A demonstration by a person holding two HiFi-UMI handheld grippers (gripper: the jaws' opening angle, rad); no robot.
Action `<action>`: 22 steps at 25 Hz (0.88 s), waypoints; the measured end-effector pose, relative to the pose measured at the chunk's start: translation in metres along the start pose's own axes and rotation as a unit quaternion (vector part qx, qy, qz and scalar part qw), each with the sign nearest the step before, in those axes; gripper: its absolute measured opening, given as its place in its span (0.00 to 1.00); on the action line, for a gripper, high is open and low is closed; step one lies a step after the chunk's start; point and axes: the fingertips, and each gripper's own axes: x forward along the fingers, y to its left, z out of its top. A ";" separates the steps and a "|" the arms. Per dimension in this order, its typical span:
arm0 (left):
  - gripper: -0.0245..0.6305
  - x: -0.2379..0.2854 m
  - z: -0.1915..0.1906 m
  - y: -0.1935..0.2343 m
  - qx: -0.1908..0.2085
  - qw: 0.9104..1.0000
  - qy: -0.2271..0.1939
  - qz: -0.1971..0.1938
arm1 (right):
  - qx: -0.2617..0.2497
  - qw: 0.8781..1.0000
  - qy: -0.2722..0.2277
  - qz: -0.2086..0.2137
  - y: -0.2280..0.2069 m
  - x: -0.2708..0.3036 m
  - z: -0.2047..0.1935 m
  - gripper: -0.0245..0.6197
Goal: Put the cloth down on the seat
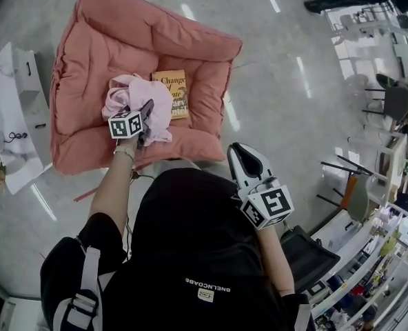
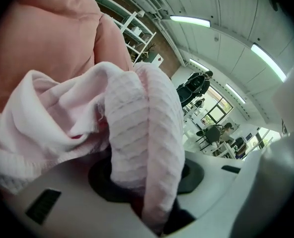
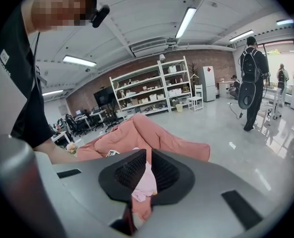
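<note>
Seat [image 1: 80, 81]: salmon, thickly padded, raised sides, on the floor.

Cloth [image 1: 128, 92]: pale pink, ribbed weave, bunched on the seat cushion toward its front edge. Judged light, limp and non-slip, with no fixed shape; best taken by a gathered fold, since a single edge would trail.

Left hand-held gripper [image 1: 147, 109]: jaws partway apart, a fold of cloth pinched between them.

Book [image 1: 173, 92]: yellow cover, flat on the seat, touching the cloth.

Right hand-held gripper [image 1: 240, 152]: narrow gap, empty, well apart from the seat.
</note>
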 end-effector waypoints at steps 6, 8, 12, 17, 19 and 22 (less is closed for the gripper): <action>0.32 0.032 -0.012 0.005 -0.006 1.000 0.028 0.008 | 0.006 1.000 0.000 -0.006 -0.020 -0.003 -0.001 0.12; 0.35 0.042 -0.015 0.008 -0.007 0.999 0.035 0.009 | 0.013 1.000 -0.001 -0.007 -0.026 -0.004 -0.003 0.12; 0.38 0.056 -0.020 0.011 -0.009 0.999 0.046 0.013 | 0.016 1.000 0.001 -0.005 -0.031 -0.004 -0.008 0.12; 0.42 0.052 -0.017 0.007 -0.009 0.999 0.048 0.022 | 0.017 1.000 -0.004 -0.005 -0.036 -0.009 -0.009 0.12; 0.42 0.048 -0.012 0.000 -0.006 0.999 0.041 0.021 | 0.020 1.000 -0.008 -0.004 -0.039 -0.012 -0.008 0.12; 0.42 0.041 -0.007 -0.001 0.002 0.999 0.034 0.032 | 0.018 1.000 -0.014 0.001 -0.041 -0.015 -0.008 0.12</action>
